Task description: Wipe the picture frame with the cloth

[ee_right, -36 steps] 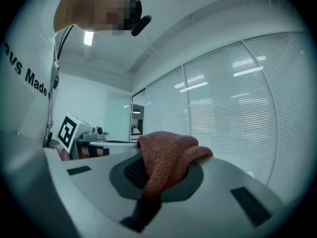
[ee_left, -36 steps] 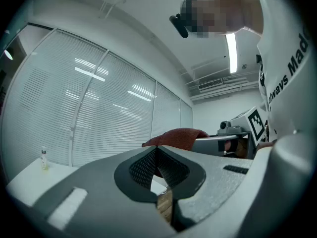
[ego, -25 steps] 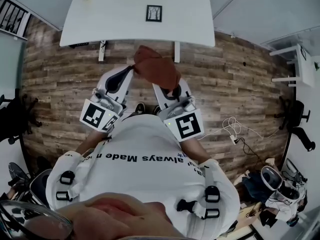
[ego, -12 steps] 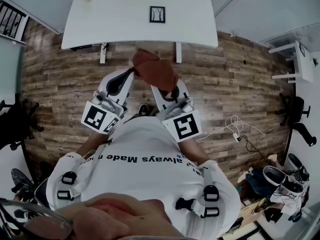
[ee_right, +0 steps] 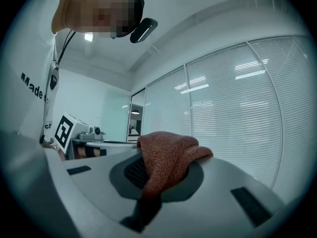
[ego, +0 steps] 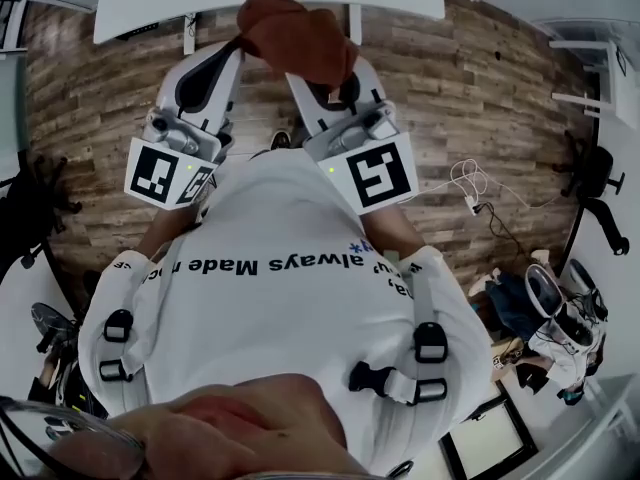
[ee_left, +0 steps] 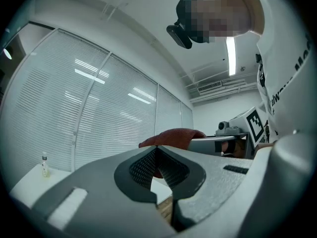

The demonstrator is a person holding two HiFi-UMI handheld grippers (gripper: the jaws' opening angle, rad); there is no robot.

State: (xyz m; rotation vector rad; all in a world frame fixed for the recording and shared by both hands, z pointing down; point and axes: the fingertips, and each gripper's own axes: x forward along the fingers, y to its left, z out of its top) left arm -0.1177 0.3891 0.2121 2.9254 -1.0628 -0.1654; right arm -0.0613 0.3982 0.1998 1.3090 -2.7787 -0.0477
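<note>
Within right hand-held gripper (ee_right: 151, 157), cloth (ee_right: 168, 155) clamped

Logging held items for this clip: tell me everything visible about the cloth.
The cloth is rust-brown, coarse-knit, soft and bunched into folds. The right tool is clamped on it, a fold hanging down between the jaws; one drawn-out corner meets the closed tips of the left tool. It is held in the air, touching only the tools.
</note>
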